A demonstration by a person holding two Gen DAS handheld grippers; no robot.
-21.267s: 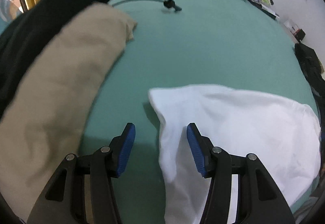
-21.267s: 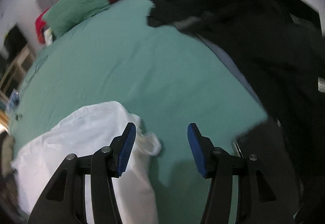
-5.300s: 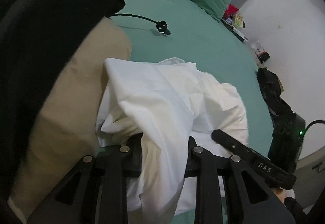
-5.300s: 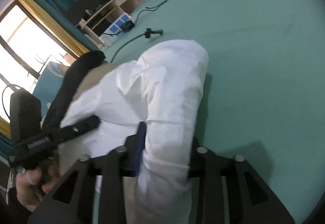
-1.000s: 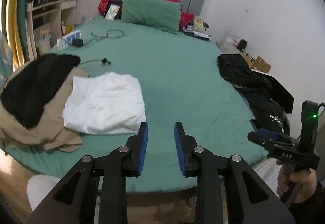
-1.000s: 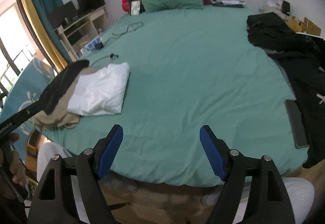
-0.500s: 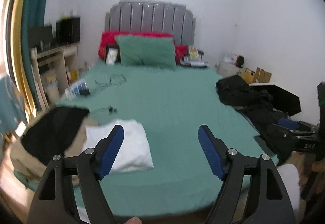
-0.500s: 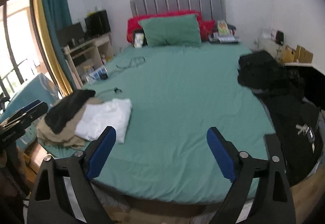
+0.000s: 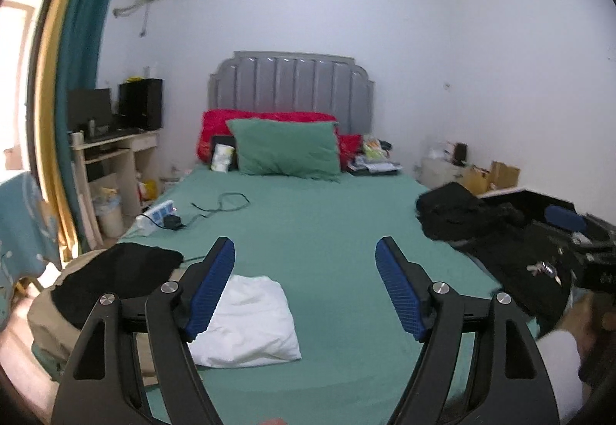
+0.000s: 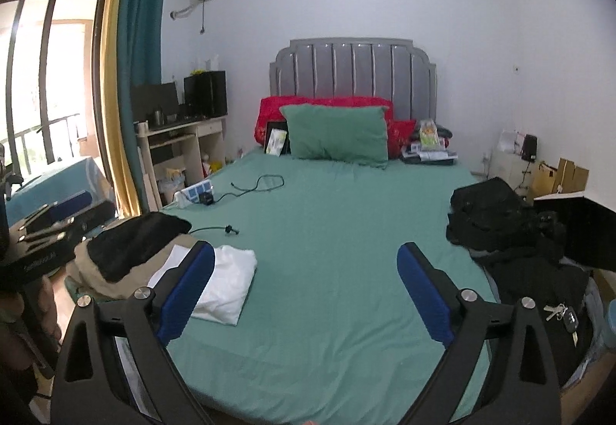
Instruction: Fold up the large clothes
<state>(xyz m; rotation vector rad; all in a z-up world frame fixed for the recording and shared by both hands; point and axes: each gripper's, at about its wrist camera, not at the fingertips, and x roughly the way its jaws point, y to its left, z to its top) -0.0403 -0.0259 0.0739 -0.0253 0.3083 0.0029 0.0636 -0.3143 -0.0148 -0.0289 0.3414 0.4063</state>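
A folded white garment (image 9: 250, 321) lies on the green bed (image 9: 331, 232) near its front left corner, next to a tan garment (image 9: 50, 321) with a black garment (image 9: 111, 275) on top. It also shows in the right wrist view (image 10: 227, 278). My left gripper (image 9: 306, 282) is open and empty, held back from the foot of the bed. My right gripper (image 10: 306, 294) is open and empty, also back from the bed. A pile of black clothes (image 10: 492, 221) lies at the bed's right edge.
A green pillow (image 10: 335, 136) and red pillows (image 10: 277, 113) lean on the grey headboard. A power strip (image 10: 196, 192) and cables (image 10: 258, 184) lie on the bed's left side. A desk (image 10: 181, 151) stands at left, boxes (image 10: 562, 174) at right. Keys (image 10: 562, 313) rest on dark clothing.
Both grippers have drawn back and tilted up from the bed, so the whole room shows. The left gripper has opened wide. The white garment stays folded on the bed.
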